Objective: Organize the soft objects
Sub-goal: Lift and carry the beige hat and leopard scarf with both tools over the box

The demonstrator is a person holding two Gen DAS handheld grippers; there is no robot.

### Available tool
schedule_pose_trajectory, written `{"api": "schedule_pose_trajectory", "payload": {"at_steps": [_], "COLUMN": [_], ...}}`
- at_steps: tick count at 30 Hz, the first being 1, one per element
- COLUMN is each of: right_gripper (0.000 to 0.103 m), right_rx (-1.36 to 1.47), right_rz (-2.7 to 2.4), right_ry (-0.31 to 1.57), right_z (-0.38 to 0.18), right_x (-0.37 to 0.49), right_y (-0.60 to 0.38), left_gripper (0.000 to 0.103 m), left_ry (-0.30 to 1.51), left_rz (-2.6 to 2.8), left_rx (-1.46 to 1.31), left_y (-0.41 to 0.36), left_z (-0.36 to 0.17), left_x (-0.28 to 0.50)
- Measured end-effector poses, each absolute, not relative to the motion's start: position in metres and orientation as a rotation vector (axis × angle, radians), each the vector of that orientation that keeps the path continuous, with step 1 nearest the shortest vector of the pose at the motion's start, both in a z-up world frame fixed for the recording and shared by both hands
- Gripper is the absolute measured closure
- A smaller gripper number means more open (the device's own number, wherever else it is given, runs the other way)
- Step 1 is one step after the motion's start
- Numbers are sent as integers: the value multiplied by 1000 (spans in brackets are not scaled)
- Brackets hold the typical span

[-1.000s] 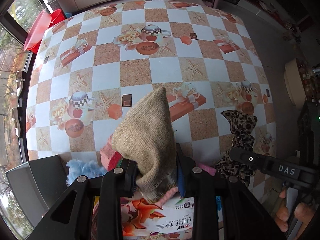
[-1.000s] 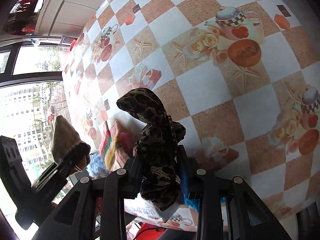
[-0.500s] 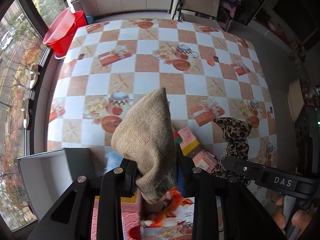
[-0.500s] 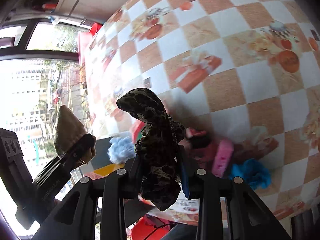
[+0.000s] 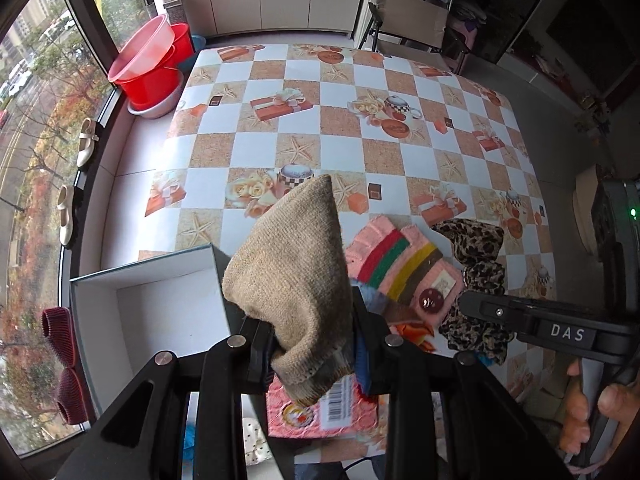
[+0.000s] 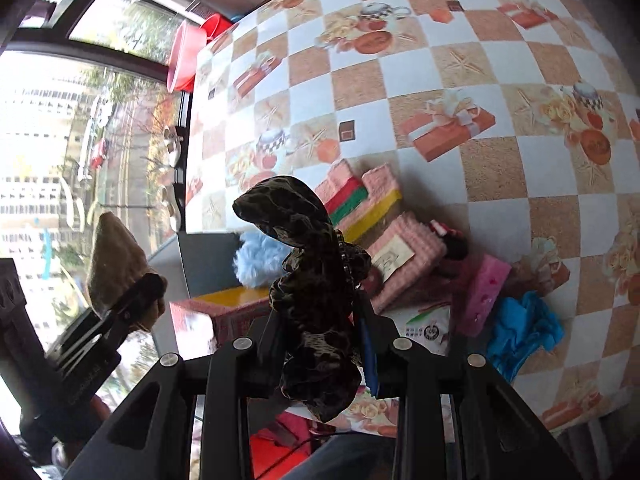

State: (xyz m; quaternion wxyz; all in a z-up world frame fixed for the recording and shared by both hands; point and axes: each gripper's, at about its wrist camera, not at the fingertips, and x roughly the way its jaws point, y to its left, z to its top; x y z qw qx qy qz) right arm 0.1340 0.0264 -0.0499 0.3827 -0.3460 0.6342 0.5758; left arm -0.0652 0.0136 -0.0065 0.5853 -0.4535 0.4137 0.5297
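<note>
My left gripper (image 5: 314, 344) is shut on a tan knitted sock (image 5: 294, 276), held well above the table; the same sock (image 6: 116, 260) shows at the left of the right wrist view. My right gripper (image 6: 320, 344) is shut on a leopard-print scrunchie (image 6: 316, 280), also lifted, and that scrunchie (image 5: 476, 264) appears at the right of the left wrist view. Below them, on the checked tablecloth (image 5: 340, 148), lie pink striped knitwear (image 5: 400, 268), a fluffy light-blue item (image 6: 260, 256), a pink sponge (image 6: 484, 292) and a blue cloth (image 6: 524, 332). An open white-lined box (image 5: 160, 312) sits at the table's near left.
A pink printed carton (image 5: 328, 408) lies under the left gripper. Red basins (image 5: 152, 68) stand on the floor by the window, and a folding chair (image 5: 408, 20) stands behind the table. Shoes (image 5: 68, 212) line the window sill. A hand (image 5: 592, 408) grips the right tool.
Both grippers have risen and pulled back toward the table's near edge with their items still gripped. More of the table, the open box and the pile of soft things have come into view.
</note>
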Motion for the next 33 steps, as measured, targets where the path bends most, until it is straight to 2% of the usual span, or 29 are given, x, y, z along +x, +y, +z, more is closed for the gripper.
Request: {"api": "schedule_pose_trajectory", "payload": {"at_steps": [16, 33], "right_gripper": [70, 70], "right_rx": [-1139, -1245], "right_rz": [1489, 1461], "right_ry": [1278, 1138], "right_z": [-24, -11], "right_x": [91, 69], "right_y": [-28, -79], "left_gripper": [70, 70], "left_ry": [988, 998], "left_rz": [1157, 1076], "left_rx": [-995, -919], "left_y": [-44, -80], "left_z": [-5, -1], "left_x": [-72, -76]}}
